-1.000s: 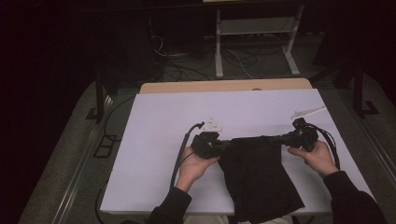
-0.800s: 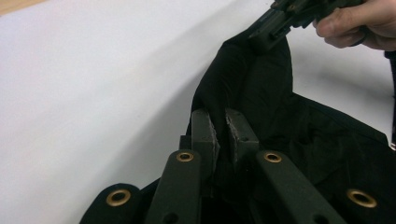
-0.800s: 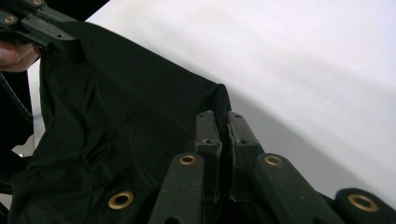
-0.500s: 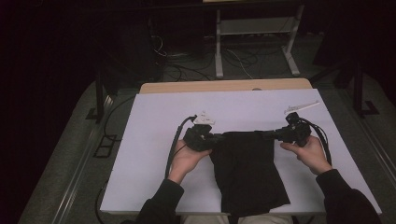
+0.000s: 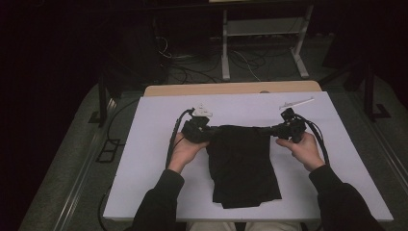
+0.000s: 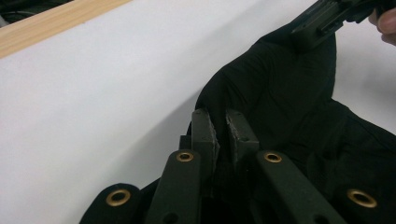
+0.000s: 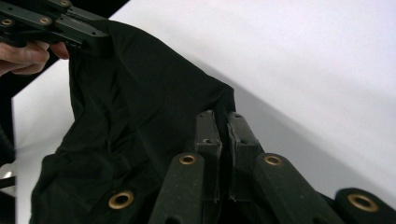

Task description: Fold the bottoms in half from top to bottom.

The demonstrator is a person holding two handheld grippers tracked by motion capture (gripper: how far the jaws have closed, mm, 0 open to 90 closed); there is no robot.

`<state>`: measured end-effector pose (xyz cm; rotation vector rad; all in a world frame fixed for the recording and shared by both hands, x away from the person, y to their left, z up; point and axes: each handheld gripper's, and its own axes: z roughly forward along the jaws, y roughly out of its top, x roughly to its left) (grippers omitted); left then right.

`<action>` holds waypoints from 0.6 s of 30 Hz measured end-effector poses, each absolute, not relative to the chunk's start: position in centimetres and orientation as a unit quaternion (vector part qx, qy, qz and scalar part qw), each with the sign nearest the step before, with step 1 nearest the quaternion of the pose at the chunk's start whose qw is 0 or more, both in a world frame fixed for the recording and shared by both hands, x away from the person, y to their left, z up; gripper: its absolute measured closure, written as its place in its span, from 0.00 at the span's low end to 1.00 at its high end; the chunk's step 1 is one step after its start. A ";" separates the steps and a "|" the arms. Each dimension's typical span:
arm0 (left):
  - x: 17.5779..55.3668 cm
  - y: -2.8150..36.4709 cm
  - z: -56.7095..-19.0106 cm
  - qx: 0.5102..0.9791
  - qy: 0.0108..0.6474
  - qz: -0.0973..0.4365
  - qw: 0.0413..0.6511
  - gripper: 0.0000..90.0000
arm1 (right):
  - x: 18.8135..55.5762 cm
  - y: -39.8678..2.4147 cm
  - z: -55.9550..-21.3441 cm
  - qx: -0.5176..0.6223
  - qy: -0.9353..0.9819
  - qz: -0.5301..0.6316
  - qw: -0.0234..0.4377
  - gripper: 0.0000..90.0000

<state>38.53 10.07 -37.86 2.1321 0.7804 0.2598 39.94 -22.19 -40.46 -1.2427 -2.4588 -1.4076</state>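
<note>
High view: we are holding a black cloth [image 5: 243, 166] at centre frame on the white table [image 5: 144, 159], the left gripper [image 5: 208, 133] and right gripper [image 5: 272, 131] each pinching a top corner.

Left gripper view: jaws are clamping nearly shut on a fold of cloth [image 6: 280, 93].

Right gripper view: same tight pinch on the cloth [image 7: 140, 116].

We are probably mid-spread or mid-fold; the dark fabric hides its creases. Next we are needing even tension and a level carry.

Dark sleeves; each black gripper [image 6: 219, 135] has brass-ringed rivets and a trailing black cable
</note>
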 end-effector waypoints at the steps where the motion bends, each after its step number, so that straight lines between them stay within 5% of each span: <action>1: 38.9 10.2 -38.0 0.849 0.312 0.103 0.413 0.92 | 40.2 -22.1 -40.5 -0.404 -0.793 -0.454 0.023 0.93; 18: 44.2 10.6 -38.8 0.848 0.319 0.095 0.411 0.92 | 43.9 -21.4 -40.5 -0.439 -0.786 -0.435 0.002 0.93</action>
